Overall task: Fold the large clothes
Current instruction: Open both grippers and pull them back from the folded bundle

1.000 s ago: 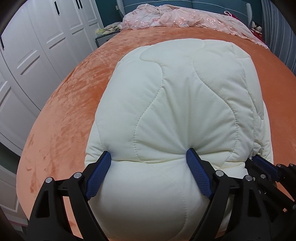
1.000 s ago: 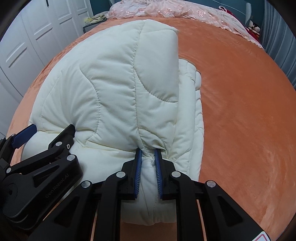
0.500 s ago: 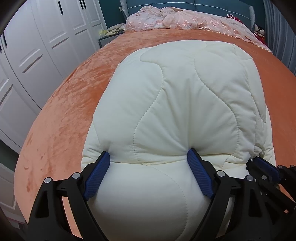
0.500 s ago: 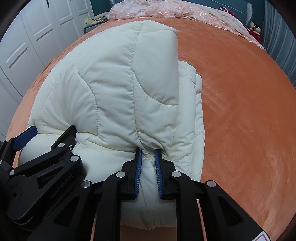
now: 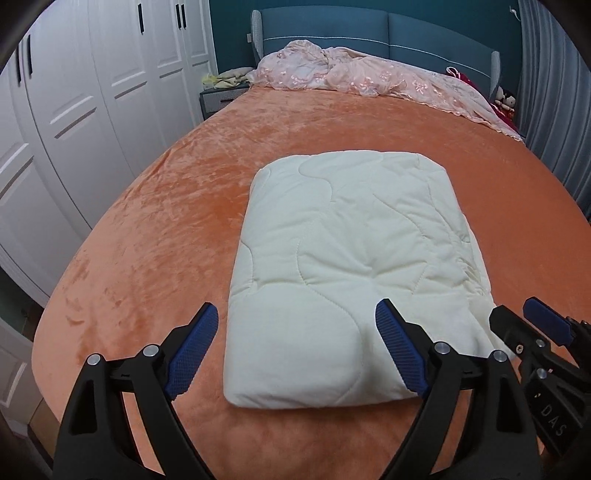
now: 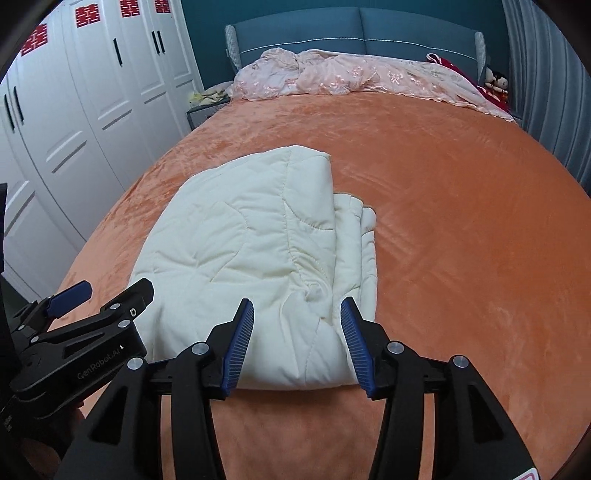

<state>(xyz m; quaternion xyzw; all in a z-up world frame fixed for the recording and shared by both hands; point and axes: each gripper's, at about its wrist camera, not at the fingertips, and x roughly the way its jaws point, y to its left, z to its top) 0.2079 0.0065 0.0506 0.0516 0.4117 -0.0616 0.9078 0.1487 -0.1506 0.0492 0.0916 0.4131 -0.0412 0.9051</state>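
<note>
A cream quilted padded garment (image 5: 351,258) lies folded into a thick rectangle on the orange bed cover (image 5: 147,240). My left gripper (image 5: 297,350) is open and empty, raised above the bundle's near edge. My right gripper (image 6: 297,343) is open and empty, over the bundle's (image 6: 258,243) near right corner, where stacked layers show along the right side. The right gripper also shows in the left wrist view (image 5: 532,328), and the left gripper shows in the right wrist view (image 6: 99,302).
A pink embroidered cover (image 5: 369,77) is heaped by the blue headboard (image 5: 369,33). White wardrobe doors (image 5: 74,103) run along the left. A bedside table (image 5: 218,96) stands at the far left corner. Grey curtains (image 5: 554,92) hang at the right.
My right gripper has opened and let go of the garment. Both grippers have lifted and drawn back, and the folded bundle now lies flat on the bed.
</note>
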